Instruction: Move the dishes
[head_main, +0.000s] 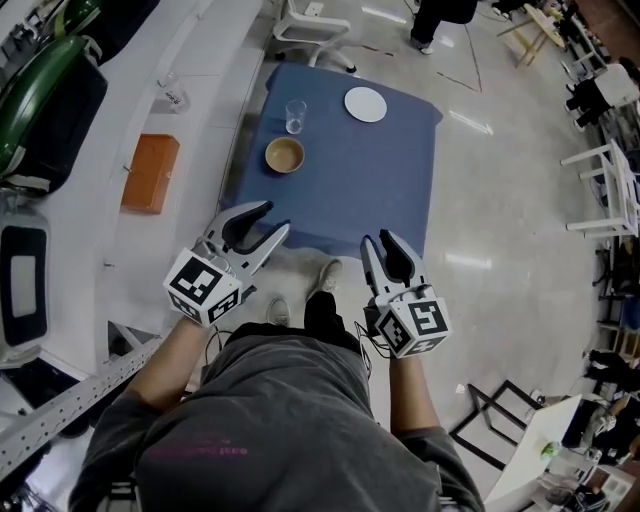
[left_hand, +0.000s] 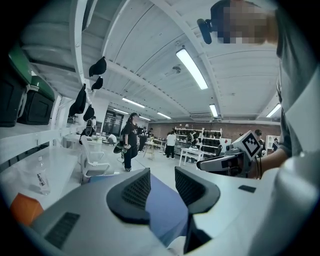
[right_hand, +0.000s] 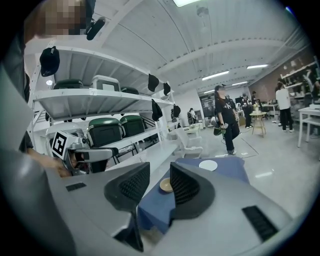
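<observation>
While both grippers hang short of the near edge of the blue-covered bench (head_main: 350, 190), the dishes sit untouched at its far end. At the far left, dark green cases (head_main: 40, 100) lie along a white bench (head_main: 200, 60), and an orange block (head_main: 150, 172) rests flat on its top, nearer the person.

The left gripper (head_main: 272, 220) is held out over the near left corner of the blue bench. Its jaws stand apart with nothing between them; in the left gripper view, only the blue cloth shows through the gap.

On the blue bench, a tan bowl (head_main: 285, 155) stands toward the left side. A clear glass (head_main: 295, 115) stands upright just beyond it, close by but apart. A white plate (head_main: 365, 104) lies to the right of the glass, near the far edge and well apart from the other two.

The right gripper (head_main: 378, 240) hovers by the near edge of the bench, right of the left gripper. Its jaws are also parted and hold nothing. In the right gripper view, the bowl shows through the gap but sits far beyond the jaws. The person's shoes (head_main: 325, 275) show on the pale floor between the two grippers.
</observation>
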